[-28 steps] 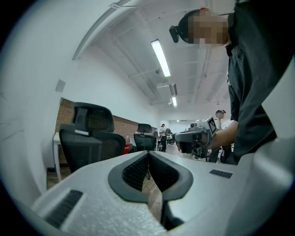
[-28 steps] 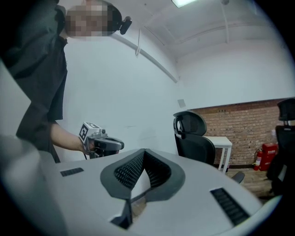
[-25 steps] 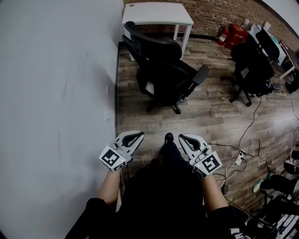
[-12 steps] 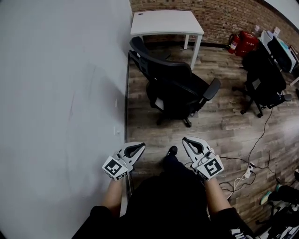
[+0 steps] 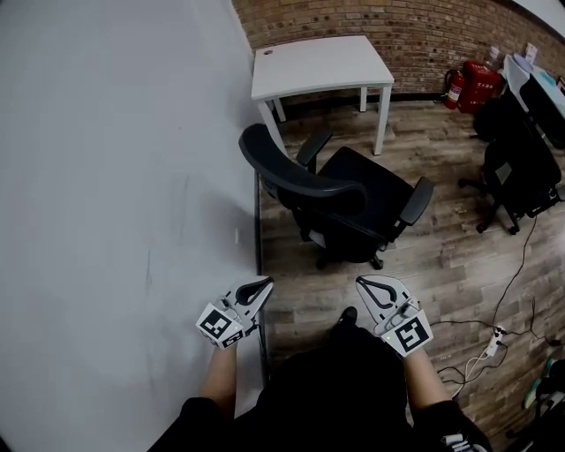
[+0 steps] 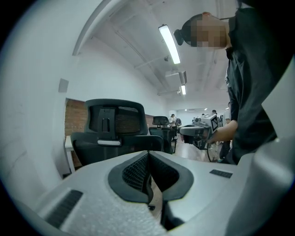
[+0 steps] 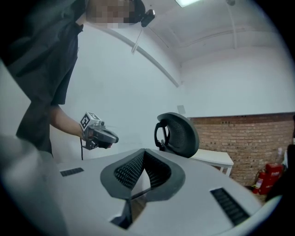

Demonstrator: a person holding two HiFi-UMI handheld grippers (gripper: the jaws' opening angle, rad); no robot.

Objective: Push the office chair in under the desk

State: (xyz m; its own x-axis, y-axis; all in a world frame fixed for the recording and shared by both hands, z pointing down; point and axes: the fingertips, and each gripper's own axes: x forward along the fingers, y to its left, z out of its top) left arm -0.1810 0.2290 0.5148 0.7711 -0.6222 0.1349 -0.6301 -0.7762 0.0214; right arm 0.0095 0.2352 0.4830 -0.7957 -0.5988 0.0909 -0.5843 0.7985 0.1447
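Observation:
A black office chair (image 5: 349, 207) with armrests stands on the wood floor in front of the white desk (image 5: 320, 64), its curved back turned toward me. My left gripper (image 5: 263, 283) is shut and empty, a short way from the chair's back. My right gripper (image 5: 364, 282) is also shut and empty, level with the left. Neither touches the chair. In the left gripper view the chair's back (image 6: 115, 124) fills the space ahead of the jaws. The right gripper view shows the chair's headrest (image 7: 177, 133), the desk (image 7: 216, 157) and my left gripper (image 7: 97, 134).
A pale wall (image 5: 115, 177) runs close along my left side. A brick wall (image 5: 388, 22) stands behind the desk. A second black chair (image 5: 521, 159) and red fire extinguishers (image 5: 472, 84) are at the right. Cables and a power strip (image 5: 493, 340) lie on the floor at lower right.
I have walked toward the chair and desk, both grippers carried forward together. The chair and desk now appear larger and nearer. Both grippers stay shut.

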